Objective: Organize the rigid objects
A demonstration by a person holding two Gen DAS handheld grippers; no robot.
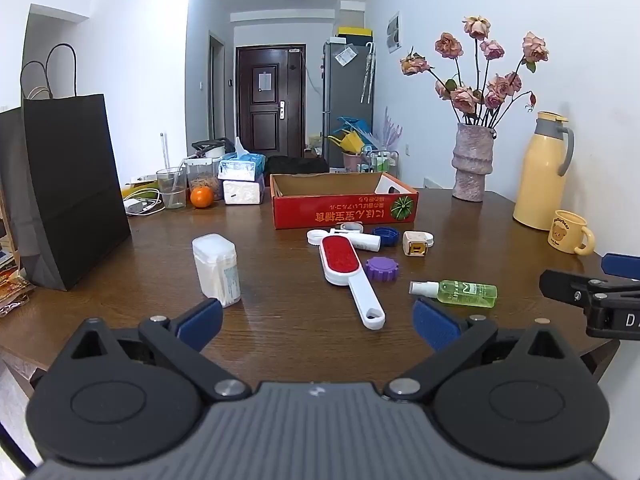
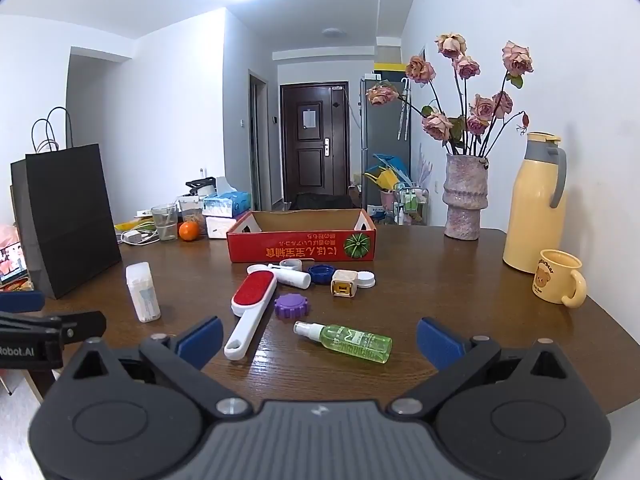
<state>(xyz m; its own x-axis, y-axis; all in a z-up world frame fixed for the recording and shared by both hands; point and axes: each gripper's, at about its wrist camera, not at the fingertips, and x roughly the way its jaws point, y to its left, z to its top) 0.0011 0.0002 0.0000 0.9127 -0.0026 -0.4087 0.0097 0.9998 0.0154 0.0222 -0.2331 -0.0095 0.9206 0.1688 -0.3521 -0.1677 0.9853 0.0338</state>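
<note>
Holding both grippers wide open, empty — left gripper (image 1: 318, 322), right gripper (image 2: 320, 338) above our table (image 2: 420, 276). Lint brush (image 2: 252, 300), green spray bottle (image 2: 352, 342), purple cap (image 2: 293, 306) loose before red box (image 2: 300, 246) — none inside.

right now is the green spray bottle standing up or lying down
Lying down: the green spray bottle rests on its side on the table, nozzle pointing left.

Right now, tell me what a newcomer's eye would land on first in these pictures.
Probably the red cardboard box, open-topped at the middle of the brown table, with small items scattered in front: a red-and-white lint brush, a purple gear-shaped cap and a green spray bottle lying on its side. At the far right, dried pink roses in a vase stand beside a yellow thermos jug.
</note>
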